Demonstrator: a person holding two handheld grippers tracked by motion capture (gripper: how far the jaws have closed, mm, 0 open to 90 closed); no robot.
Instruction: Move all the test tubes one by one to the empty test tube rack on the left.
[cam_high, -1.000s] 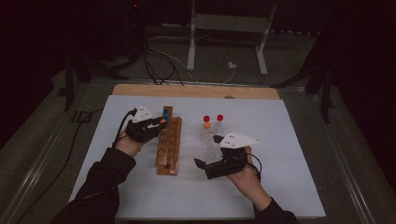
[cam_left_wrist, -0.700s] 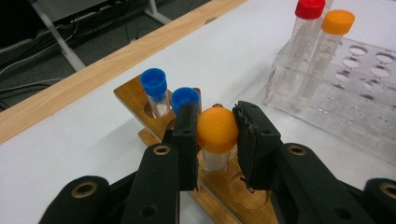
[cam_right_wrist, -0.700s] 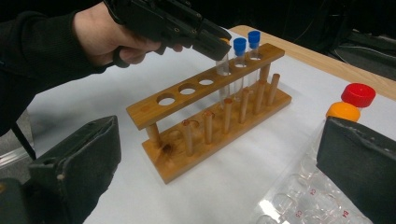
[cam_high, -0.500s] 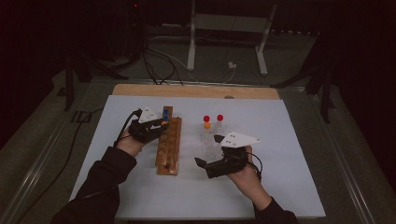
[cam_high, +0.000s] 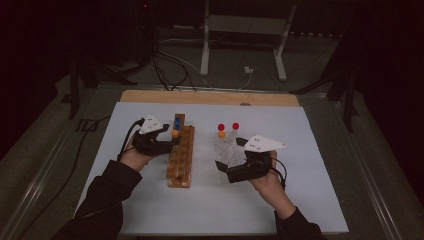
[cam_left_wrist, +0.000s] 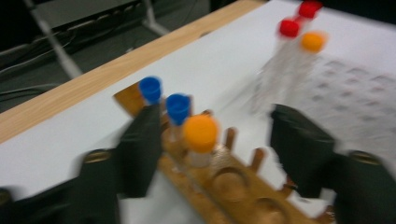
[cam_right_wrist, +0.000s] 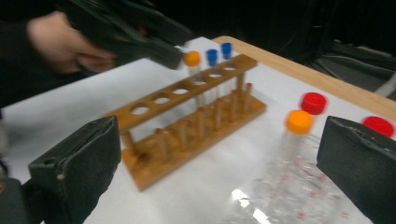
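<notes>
Two grippers work over the white bench (cam_high: 300, 200) in the high view. We see the left gripper (cam_high: 172, 141) at the far end of the wooden rack (cam_high: 181, 157), its tips beside an orange-capped tube (cam_high: 175, 133) that stands in the rack just in front of two blue-capped tubes (cam_high: 177, 123). The right gripper (cam_high: 220, 167) lies to the right of the rack, near a clear holder (cam_high: 227, 147) with red-capped tubes (cam_high: 228, 126) and a second orange-capped one.

In the left gripper view, we find the orange-capped tube (cam_left_wrist: 201, 135) upright in a hole of the rack (cam_left_wrist: 233, 186), between the jaws of the left gripper (cam_left_wrist: 219, 144). The jaws have just been opening; they stand apart and neither pad touches the tube. The blue-capped tubes (cam_left_wrist: 163, 98) stand right behind it.

In the right gripper view, the right gripper (cam_right_wrist: 219, 158) has its jaws wide apart with nothing clamped. Between them, farther off, we see the rack (cam_right_wrist: 196, 121), and nearer, the clear holder (cam_right_wrist: 289, 191) with its orange cap (cam_right_wrist: 299, 121).
</notes>
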